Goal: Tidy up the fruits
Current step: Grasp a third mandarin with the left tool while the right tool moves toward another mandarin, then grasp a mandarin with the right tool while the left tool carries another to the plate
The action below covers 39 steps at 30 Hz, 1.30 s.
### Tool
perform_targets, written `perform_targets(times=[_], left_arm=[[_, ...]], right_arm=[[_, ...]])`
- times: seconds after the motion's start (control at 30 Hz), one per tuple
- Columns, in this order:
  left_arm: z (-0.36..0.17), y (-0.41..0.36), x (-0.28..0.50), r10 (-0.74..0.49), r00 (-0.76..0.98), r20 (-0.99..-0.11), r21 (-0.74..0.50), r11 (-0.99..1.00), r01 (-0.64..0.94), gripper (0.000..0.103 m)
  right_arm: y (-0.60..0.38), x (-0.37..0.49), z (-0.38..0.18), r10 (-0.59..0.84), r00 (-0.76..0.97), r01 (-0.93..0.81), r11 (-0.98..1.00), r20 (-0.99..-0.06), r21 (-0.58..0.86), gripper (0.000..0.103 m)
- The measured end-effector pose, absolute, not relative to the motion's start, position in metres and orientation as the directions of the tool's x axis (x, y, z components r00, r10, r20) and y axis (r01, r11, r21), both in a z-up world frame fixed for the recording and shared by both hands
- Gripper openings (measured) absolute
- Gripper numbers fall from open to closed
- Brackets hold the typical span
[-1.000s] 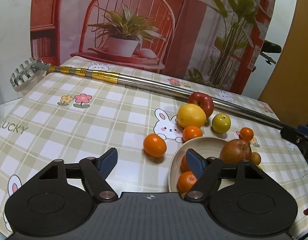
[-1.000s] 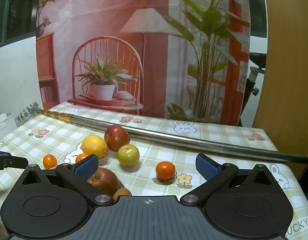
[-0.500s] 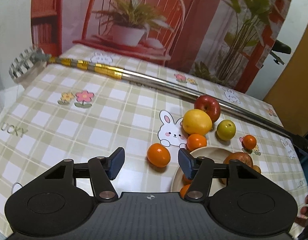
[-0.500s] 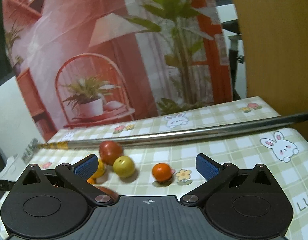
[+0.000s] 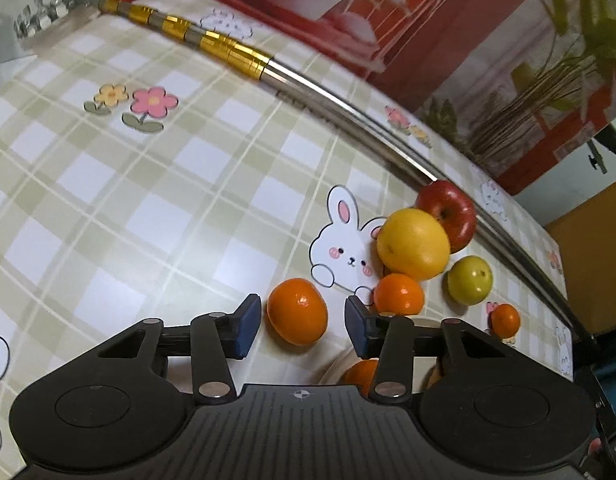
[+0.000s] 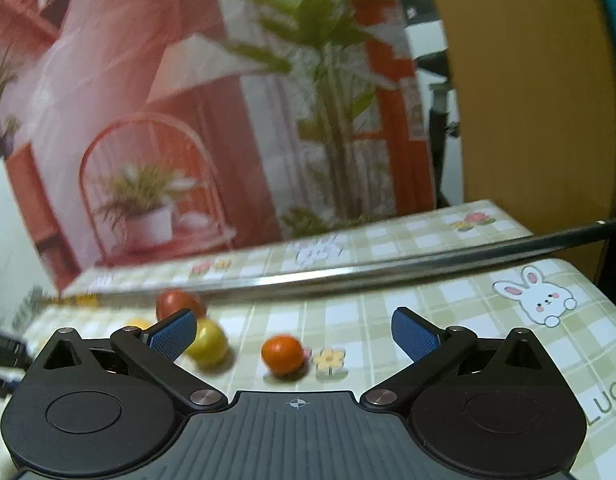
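Note:
In the left wrist view my left gripper (image 5: 302, 326) is open, its blue pads on either side of a loose orange (image 5: 297, 311) on the checked tablecloth, not touching it. Beyond lie another orange (image 5: 399, 294), a yellow lemon (image 5: 413, 243), a red apple (image 5: 448, 210), a green fruit (image 5: 470, 280) and a small orange (image 5: 505, 320). The tan bowl (image 5: 337, 366) with an orange (image 5: 360, 372) in it is mostly hidden behind the right finger. My right gripper (image 6: 294, 330) is open and empty above the table, with a small orange (image 6: 283, 354) and the green fruit (image 6: 206, 343) ahead.
A long metal pole (image 5: 348, 110) with a gold section and a rake head (image 5: 52, 10) lies across the back of the table; it also shows in the right wrist view (image 6: 388, 266). The table's right edge (image 6: 588, 276) is close to the right gripper. A printed backdrop stands behind.
My left gripper has moved forward and down, narrowing until its pads flank the loose orange. My right gripper has lifted and tilted, staying open.

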<state>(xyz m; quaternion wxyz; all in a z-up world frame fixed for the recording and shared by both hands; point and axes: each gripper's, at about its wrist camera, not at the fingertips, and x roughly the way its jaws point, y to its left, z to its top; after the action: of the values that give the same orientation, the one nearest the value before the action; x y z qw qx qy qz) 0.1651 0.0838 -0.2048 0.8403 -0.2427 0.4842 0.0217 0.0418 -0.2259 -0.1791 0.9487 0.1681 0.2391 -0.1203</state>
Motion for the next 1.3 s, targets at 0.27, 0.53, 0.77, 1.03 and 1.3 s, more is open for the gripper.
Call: perform_targets(times=[0.27, 0.53, 0.77, 1.03, 1.3], left_arm=[[-0.21, 0.076, 0.165, -0.18, 0.539, -0.823, -0.362, 0.897, -0.254, 0.036], [-0.195, 0.071, 0.151, -0.154, 0.592, -0.791, -0.316, 0.932, -0.179, 0.036], [-0.175, 0.056, 0.131, -0.148, 0.661, -0.736, -0.256, 0.964, -0.069, 0.036], [-0.162, 0.031, 0.111, -0.2, 0.704, -0.682, -0.219, 0.973, 0.064, 0.036], [-0.165, 0.02, 0.101, -0.236, 0.7, -0.674, -0.221, 0.969, 0.113, 0.036]], right_arm=[[-0.222, 0.051, -0.188, -0.087, 0.809, 0.28, 0.927, -0.582, 0.249, 0.103], [-0.223, 0.055, -0.19, -0.053, 0.816, 0.24, 0.937, -0.575, 0.255, 0.103], [-0.237, 0.066, -0.204, -0.031, 0.854, 0.189, 0.949, -0.52, 0.254, 0.101], [-0.238, 0.1, -0.224, 0.008, 0.848, 0.11, 0.976, -0.53, 0.191, 0.074], [-0.227, 0.127, -0.238, 0.022, 0.824, 0.069, 0.988, -0.566, 0.138, 0.06]])
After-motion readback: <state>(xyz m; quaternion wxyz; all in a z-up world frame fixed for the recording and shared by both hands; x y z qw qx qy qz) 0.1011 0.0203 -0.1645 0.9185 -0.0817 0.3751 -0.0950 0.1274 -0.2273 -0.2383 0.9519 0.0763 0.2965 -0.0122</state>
